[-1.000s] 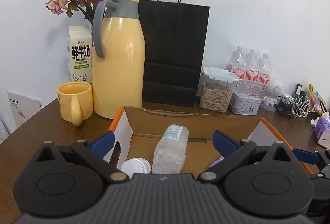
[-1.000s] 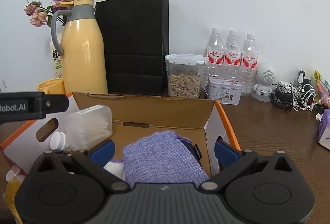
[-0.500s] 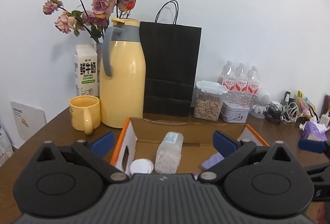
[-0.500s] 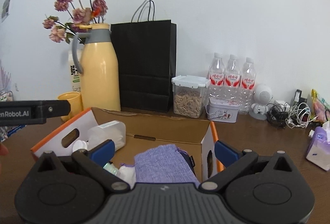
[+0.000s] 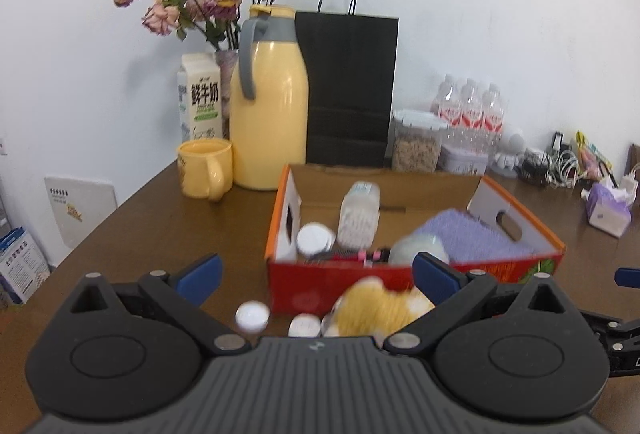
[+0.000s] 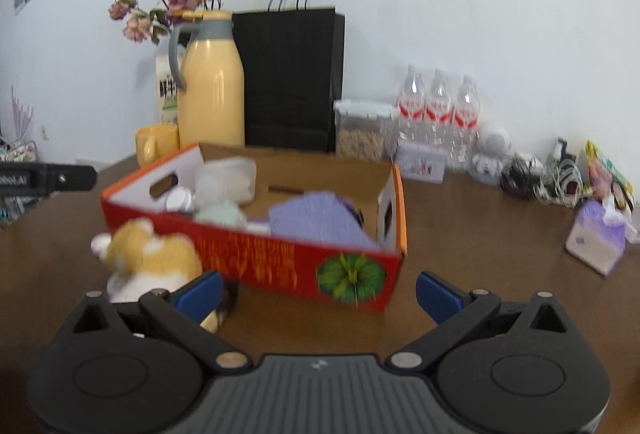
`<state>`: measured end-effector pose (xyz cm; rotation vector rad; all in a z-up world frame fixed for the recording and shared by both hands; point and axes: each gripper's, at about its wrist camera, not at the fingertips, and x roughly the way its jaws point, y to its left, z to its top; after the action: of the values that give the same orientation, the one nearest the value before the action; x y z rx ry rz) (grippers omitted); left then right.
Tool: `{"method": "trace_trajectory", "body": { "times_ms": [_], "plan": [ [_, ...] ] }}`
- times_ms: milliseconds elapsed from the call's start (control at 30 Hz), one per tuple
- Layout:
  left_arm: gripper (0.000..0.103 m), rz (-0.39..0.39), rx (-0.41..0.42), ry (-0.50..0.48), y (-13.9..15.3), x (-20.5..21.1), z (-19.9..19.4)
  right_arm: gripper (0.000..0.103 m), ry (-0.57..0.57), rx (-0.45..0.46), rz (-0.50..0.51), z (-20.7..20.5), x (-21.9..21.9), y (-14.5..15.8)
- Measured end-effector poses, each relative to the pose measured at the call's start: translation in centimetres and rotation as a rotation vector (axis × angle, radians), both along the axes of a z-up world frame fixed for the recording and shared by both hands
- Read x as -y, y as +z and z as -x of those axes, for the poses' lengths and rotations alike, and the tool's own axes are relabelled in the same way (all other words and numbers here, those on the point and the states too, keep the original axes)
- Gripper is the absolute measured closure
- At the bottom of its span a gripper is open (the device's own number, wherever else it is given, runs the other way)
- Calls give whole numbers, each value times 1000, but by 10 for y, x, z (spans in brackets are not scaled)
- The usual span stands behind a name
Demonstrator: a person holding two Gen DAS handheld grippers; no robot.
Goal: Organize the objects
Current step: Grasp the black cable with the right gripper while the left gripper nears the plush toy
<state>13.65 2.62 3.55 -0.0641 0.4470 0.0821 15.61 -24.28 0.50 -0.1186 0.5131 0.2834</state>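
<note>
I see both hand-held grippers, left (image 5: 316,276) and right (image 6: 318,292), spread apart and empty. The fluffy yellow-and-white plush toy (image 5: 376,308) sits at 12 o'clock of my left one, touching the red cardboard box (image 5: 472,276) on the brown wooden worktop (image 5: 192,230).

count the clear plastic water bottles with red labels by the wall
3 clear plastic water bottles with red labels, side by side against the wall: left, middle, right, behind the small tin. More could hide behind them.

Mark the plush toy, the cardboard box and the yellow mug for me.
plush toy (image 6: 154,254), right wrist view, on its orange-and-white body.
cardboard box (image 6: 280,262), right wrist view, on its red front wall.
yellow mug (image 5: 200,168), left wrist view, on its side wall.
</note>
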Motion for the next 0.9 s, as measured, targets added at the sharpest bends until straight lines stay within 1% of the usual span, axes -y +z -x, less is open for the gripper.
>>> {"method": "trace_trajectory", "body": {
  "times_ms": [167,333,467,667,700,767,833,900],
  "plan": [
    [0,-11,-42,5,-9,-4,17,0,-2,-69,11,17,8,-23],
    [0,-3,-79,6,-21,-8,30,0,9,-128,17,29,9,-41],
    [0,13,-102,13,-28,-12,36,0,19,-147,7,33,7,-47],
    [0,24,-114,17,-32,-15,36,2,42,-168,-22,24,-2,-49],
    [0,24,-115,15,-33,-15,36,3,45,-175,-25,23,-3,-51],
    [0,25,-120,13,-34,-15,37,16,52,-195,-42,20,-4,-54],
    [0,25,-127,13,-36,-15,36,22,53,-204,-57,19,-3,-56],
    [0,25,-132,11,-38,-15,36,33,57,-198,-59,20,-4,-56]
  ]
}}
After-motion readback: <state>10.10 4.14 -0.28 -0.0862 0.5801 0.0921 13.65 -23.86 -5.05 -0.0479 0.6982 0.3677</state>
